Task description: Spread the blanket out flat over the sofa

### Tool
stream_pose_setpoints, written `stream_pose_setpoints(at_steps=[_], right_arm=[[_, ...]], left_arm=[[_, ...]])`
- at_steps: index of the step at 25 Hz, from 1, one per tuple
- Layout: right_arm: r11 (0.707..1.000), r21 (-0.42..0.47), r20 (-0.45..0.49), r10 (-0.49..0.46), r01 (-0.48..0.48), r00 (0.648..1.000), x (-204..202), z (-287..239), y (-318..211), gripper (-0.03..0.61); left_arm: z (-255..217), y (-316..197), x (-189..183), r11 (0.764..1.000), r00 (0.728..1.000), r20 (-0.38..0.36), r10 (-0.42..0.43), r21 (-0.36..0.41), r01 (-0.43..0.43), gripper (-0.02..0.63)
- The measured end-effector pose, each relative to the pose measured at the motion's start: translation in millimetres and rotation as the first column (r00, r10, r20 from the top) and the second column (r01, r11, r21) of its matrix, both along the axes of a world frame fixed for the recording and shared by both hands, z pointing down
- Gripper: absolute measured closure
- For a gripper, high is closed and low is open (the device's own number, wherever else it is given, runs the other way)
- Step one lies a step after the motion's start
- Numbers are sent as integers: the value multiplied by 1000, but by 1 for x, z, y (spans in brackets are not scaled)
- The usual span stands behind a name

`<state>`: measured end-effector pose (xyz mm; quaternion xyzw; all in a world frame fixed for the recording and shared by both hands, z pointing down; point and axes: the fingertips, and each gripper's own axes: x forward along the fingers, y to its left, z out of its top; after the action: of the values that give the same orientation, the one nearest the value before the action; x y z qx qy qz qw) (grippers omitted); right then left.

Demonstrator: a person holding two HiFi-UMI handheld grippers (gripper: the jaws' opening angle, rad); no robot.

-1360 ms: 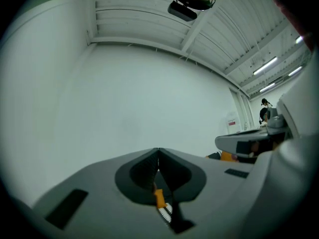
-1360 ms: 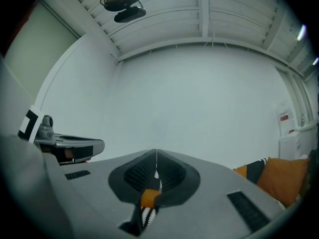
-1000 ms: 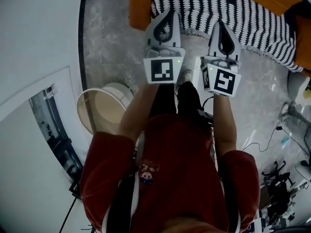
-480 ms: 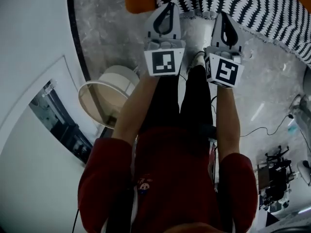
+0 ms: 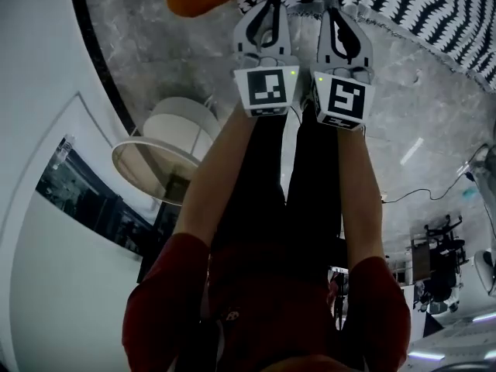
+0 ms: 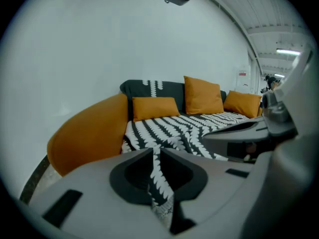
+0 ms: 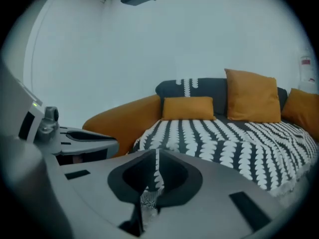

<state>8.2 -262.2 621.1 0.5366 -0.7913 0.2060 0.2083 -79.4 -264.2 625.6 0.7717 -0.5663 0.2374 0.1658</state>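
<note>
Black-and-white scalloped stripes on blanket (image 6: 169, 128), orange cushions (image 6: 202, 96), orange sofa arm (image 6: 89, 133), dark backrest (image 6: 174, 89)

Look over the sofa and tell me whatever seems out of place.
The striped blanket is not lying flat: its front edge is drawn off the sofa and pinched in the left hand-held gripper and the right hand-held gripper, side by side. Nothing looks spilled or damaged.

black-white blanket (image 6: 172, 128), spread over orange sofa (image 6: 89, 133)
</note>
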Motion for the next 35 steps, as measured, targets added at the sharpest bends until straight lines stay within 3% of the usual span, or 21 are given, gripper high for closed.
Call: stream_pose_setpoints(at_steps=[3, 5, 14, 18, 20, 23, 28, 35], right_arm=[[999, -50, -10, 18, -18, 1000, -6, 37, 0, 535], [996, -79, -21, 35, -36, 999, -5, 60, -1, 472], [978, -193, -113, 54, -76, 992, 6, 140, 0, 448], [982, -164, -140, 69, -92, 988, 7, 141, -5, 476], [983, -158, -155, 69, -93, 986, 6, 141, -5, 525], [982, -175, -162, 43, -72, 986, -8, 141, 5, 554], [977, -214, -136, -35, 5, 990, -45, 138, 36, 557], [960, -247, -79, -154, 131, 985, -63, 153, 61, 558]], left_arm=[[38, 3, -7, 998, 1000, 9, 19, -53, -18, 588], [60, 4, -10, 995, 999, 1, 36, -92, -35, 509], [137, -4, -20, 979, 998, 36, 51, -200, -43, 445], [139, -7, -18, 982, 997, 63, 37, -186, -25, 448], [139, -4, -16, 982, 996, 81, 41, -185, -25, 524], [136, 1, -19, 985, 992, 114, 54, -170, -34, 577], [132, 17, -54, 986, 988, 148, 45, -168, -20, 586], [149, 17, -64, 984, 976, 215, 35, -178, 4, 588]])
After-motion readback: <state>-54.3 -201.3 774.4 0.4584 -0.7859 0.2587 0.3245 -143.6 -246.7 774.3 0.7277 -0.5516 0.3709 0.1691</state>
